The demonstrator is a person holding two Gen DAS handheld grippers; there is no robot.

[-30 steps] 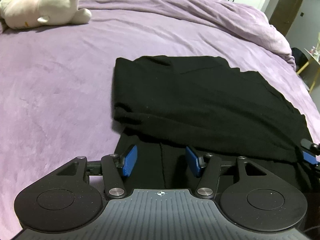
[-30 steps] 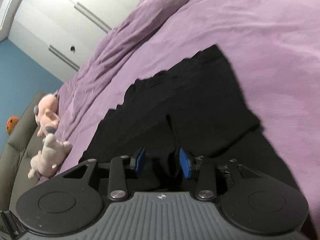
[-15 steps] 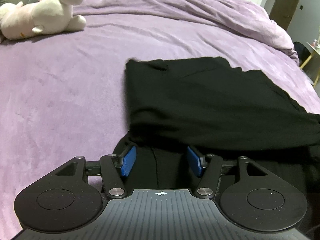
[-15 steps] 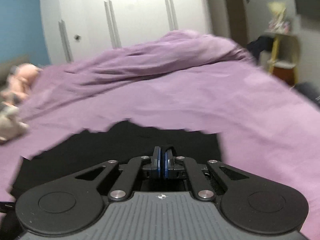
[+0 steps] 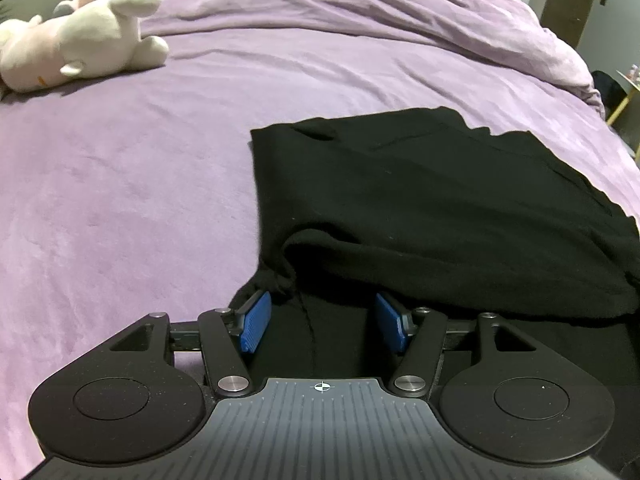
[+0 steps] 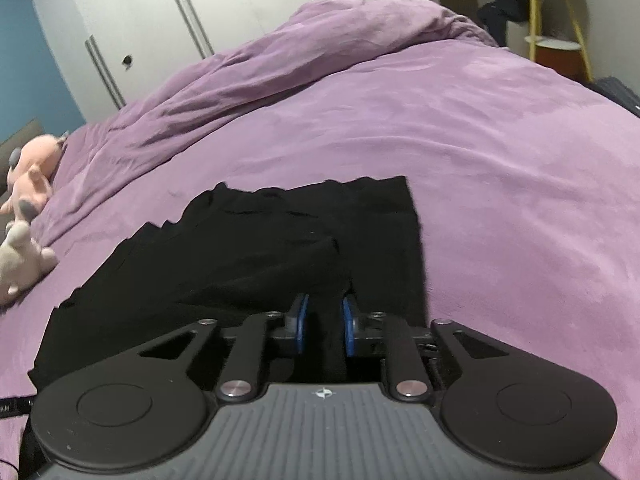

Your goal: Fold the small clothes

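Garment (image 5: 420, 208) flat on bed (image 5: 140, 200) | plush toys (image 5: 80, 40) far-left | wardrobe (image 6: 180, 20) behind bed | shelf (image 6: 556, 20) far-right, prob. beside bed

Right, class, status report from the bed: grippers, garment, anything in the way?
Left gripper open, low over the black garment. Right gripper partly open, cloth between its fingers. Garment partly folded on the purple bed. Plush toys well clear.

A wide bed with soft purple blanket (image 5: 160, 184) is carrying a folded black garment (image 5: 440, 208) and, at ten o'clock, cream and pink plush toys (image 5: 76, 48).

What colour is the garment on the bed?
Plain black garment, no pattern visible; clearest in the left wrist view.
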